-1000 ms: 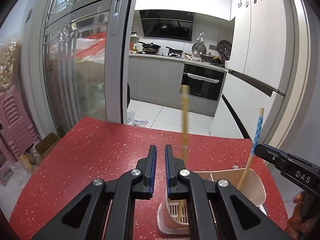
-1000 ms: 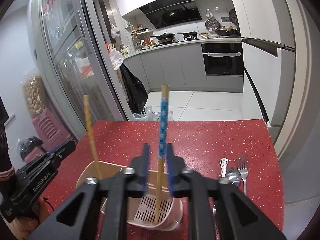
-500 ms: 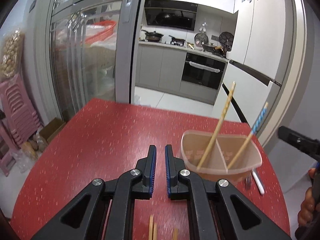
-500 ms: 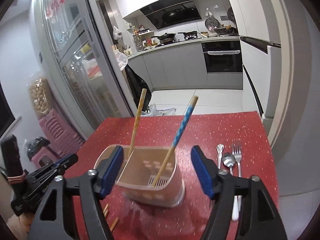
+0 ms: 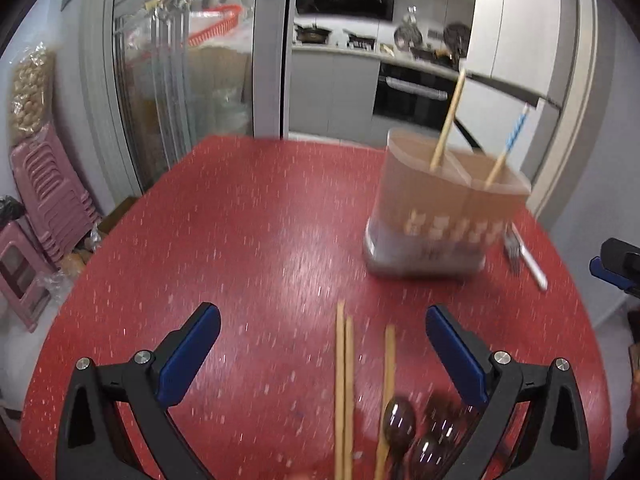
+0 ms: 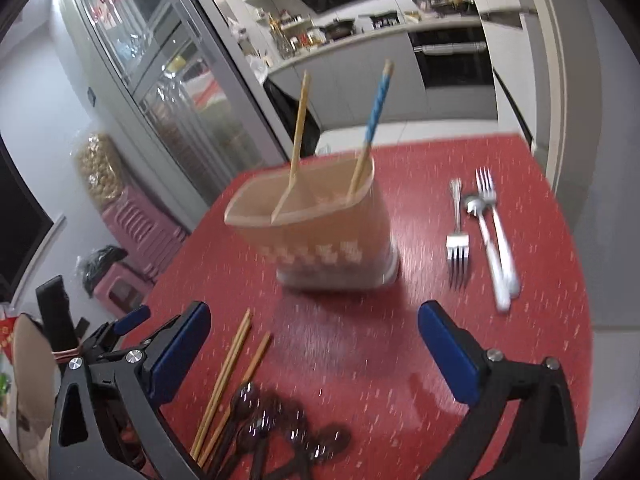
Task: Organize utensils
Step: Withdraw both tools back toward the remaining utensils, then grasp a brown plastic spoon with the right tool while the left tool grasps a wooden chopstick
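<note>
A beige two-compartment utensil holder (image 5: 444, 216) (image 6: 320, 232) stands on the red table (image 5: 240, 240). A plain wooden chopstick (image 5: 448, 120) (image 6: 299, 120) leans in one compartment, a blue-patterned chopstick (image 5: 508, 144) (image 6: 374, 116) in the other. Three wooden chopsticks (image 5: 344, 380) (image 6: 228, 380) and several dark spoons (image 5: 416, 436) (image 6: 280, 432) lie near me. Forks and a spoon (image 6: 484, 232) lie right of the holder. My left gripper (image 5: 322, 344) is open and empty above the loose chopsticks. My right gripper (image 6: 312, 340) is open and empty, in front of the holder.
The table's right edge (image 6: 576, 240) drops to a tiled floor. Glass cabinet doors (image 5: 176, 80) and pink stools (image 5: 40, 200) stand to the left. A kitchen with an oven (image 5: 412, 96) lies behind. The right gripper's tip (image 5: 616, 268) shows at the left wrist view's right edge.
Both grippers pulled back and up from the holder. The left gripper opened from shut; the right one, open half a second ago, stayed open. Both chopsticks now stand in the holder.
</note>
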The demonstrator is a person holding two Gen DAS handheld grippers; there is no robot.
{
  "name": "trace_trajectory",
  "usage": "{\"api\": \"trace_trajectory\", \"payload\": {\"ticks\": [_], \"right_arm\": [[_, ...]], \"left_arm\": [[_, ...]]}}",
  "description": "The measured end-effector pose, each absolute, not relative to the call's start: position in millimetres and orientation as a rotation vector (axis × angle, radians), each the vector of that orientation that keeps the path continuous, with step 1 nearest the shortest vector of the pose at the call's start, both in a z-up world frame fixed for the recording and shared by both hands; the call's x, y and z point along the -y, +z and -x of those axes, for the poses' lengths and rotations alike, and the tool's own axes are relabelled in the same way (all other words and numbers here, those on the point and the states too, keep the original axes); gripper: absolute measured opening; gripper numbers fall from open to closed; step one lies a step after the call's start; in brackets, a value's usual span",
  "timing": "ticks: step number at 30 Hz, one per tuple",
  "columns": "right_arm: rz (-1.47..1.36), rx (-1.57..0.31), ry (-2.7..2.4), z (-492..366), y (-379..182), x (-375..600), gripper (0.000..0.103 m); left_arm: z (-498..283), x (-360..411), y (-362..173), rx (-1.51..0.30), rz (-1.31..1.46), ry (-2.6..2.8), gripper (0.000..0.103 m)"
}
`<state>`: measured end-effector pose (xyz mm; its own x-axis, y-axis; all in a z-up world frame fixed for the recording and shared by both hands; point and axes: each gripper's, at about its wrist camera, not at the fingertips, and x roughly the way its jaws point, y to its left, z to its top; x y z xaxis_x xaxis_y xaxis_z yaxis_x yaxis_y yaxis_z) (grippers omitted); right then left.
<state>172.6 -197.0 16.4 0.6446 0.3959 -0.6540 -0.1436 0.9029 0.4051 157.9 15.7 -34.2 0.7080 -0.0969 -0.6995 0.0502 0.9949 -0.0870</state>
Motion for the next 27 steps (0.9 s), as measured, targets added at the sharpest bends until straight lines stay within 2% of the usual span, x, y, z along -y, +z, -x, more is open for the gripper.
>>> {"api": "trace_trajectory", "payload": {"ticks": [3,17,21,23,25,27], "right_arm": [[-0.295,-0.909,0.311,-165,3,190,0.103],[-0.062,-1.055,0.296,-127,-41,149,0.103],[0.004,-1.074,0.295,-123,-45,142,0.096],[0.025,-1.081,0.303,-122,-45,138,0.088],[0.05,-1.096,0.309,-122,-47,132,0.076],[0.069,-1.113,0.32,-123,-50,126,0.07]], "left_arm": [[-146,-21,-48,-0.835,0.05,-0.084,0.103],[-120,-37,-89,-0.959,-0.003,-0.076,0.103],[-118,-39,-94,-0.982,-0.012,-0.087,0.103],[-121,-40,-95,-0.993,-0.016,-0.09,0.103],[-122,-40,-96,-1.003,-0.02,-0.098,0.103],[-123,-38,-98,-1.011,-0.028,-0.102,0.103]]}}
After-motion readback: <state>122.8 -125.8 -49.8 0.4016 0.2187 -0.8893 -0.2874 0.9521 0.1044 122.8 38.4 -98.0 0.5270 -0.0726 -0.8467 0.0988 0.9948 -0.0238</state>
